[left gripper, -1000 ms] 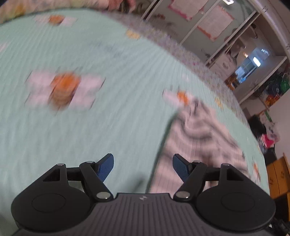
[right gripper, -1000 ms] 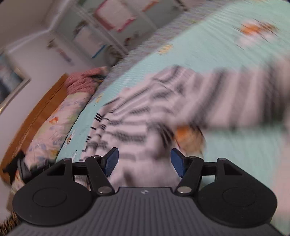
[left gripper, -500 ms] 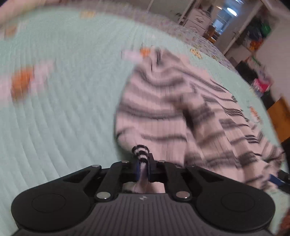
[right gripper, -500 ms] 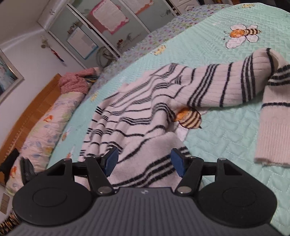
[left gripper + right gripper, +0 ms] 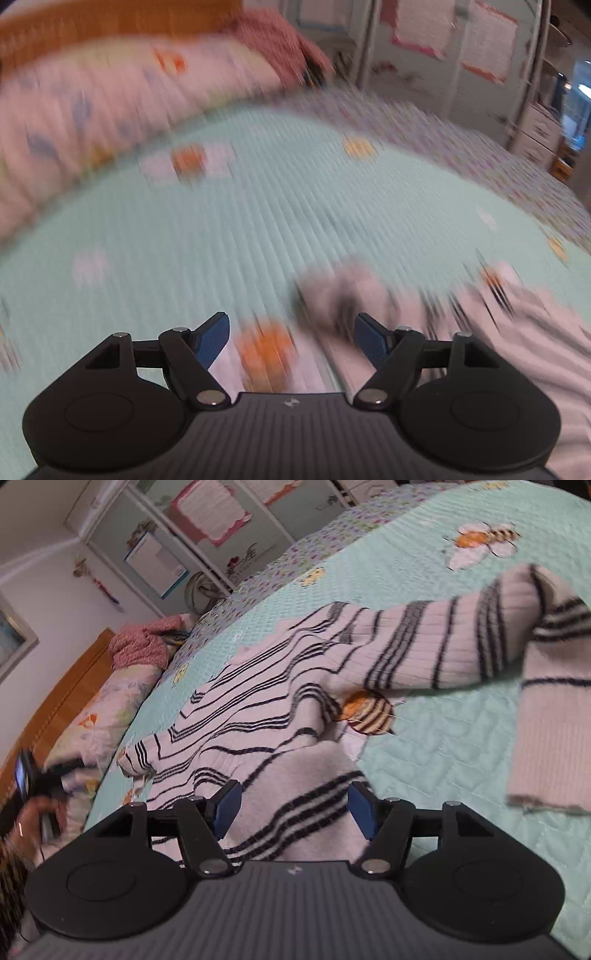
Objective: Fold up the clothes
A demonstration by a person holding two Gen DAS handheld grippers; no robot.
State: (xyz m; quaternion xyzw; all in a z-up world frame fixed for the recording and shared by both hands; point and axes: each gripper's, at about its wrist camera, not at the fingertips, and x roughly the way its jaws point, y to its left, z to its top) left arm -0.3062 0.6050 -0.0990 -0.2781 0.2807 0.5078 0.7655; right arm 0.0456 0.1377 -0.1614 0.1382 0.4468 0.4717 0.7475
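The left gripper (image 5: 291,334) has its jaws wide apart. They have just been opening, and nothing is between them. The left view is blurry. Under the gap between the jaws is the green quilt (image 5: 229,236) with an orange bee patch (image 5: 264,347). The sweater (image 5: 524,332) is just past the right jaw and off to that side, lying on the quilt. A bunched bit of it sits just ahead of the right jaw tip. Far ahead of the jaws are a long pale pillow (image 5: 92,107) and a pink cloth (image 5: 284,48) at the head of the bed.

The right gripper (image 5: 293,806) also has its jaws apart. A fuzzy striped part of the sweater (image 5: 258,716) lies under the gap between them. The blue pads (image 5: 229,805) do not squeeze it. The white sweater with dark stripes spreads out ahead of the jaws, flat on the quilt (image 5: 443,746). One sleeve (image 5: 443,642) runs from ahead of the jaws off past the right jaw, then bends back toward the jaws. Its cuff (image 5: 546,782) lies well past the right jaw. A bee patch (image 5: 369,712) peeks out just ahead of the jaws, right beside the sweater. Far to the side of the left jaw, a hand (image 5: 33,812) holds the other gripper, but it is too blurry to see well.
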